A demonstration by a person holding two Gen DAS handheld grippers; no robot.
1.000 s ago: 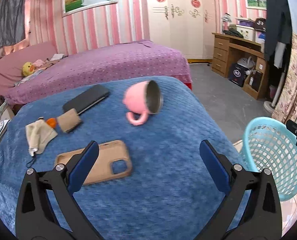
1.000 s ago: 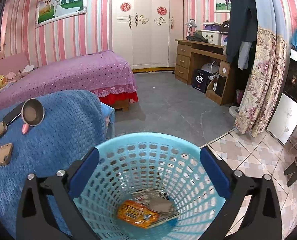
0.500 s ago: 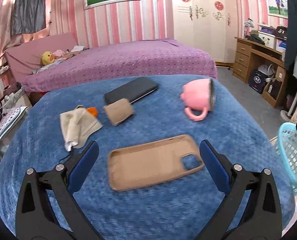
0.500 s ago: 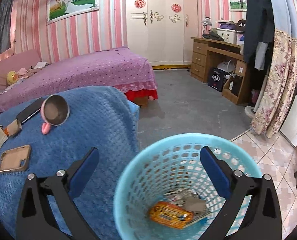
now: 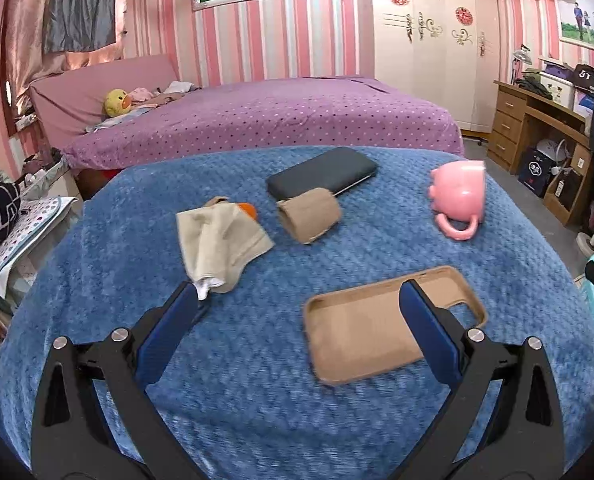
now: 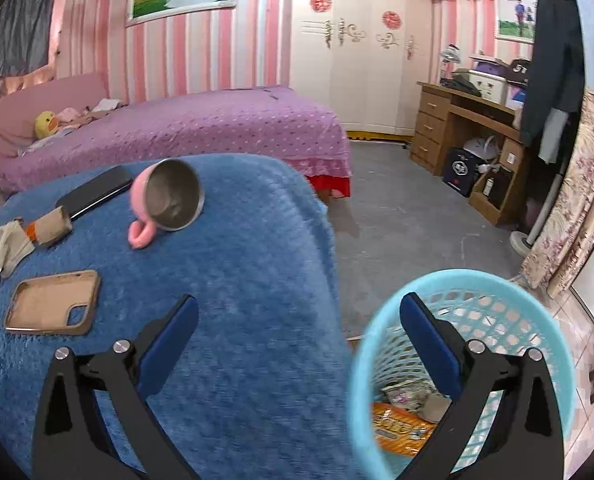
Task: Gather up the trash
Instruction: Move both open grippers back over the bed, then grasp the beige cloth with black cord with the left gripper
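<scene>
Over the near edge of the blue blanket, the left gripper hangs with its jaws spread wide and empty, and since a second ago its view has swung left, away from the basket, so the tan phone case now lies partly behind its right finger. Just beyond lie the beige cloth, the cardboard tube and a dark phone, with the pink mug tipped on its side. The right gripper, also wide open and empty, has drifted left off the blue basket, where an orange wrapper already sits, so I judge the next piece of trash, likely the tube, is being sought.
</scene>
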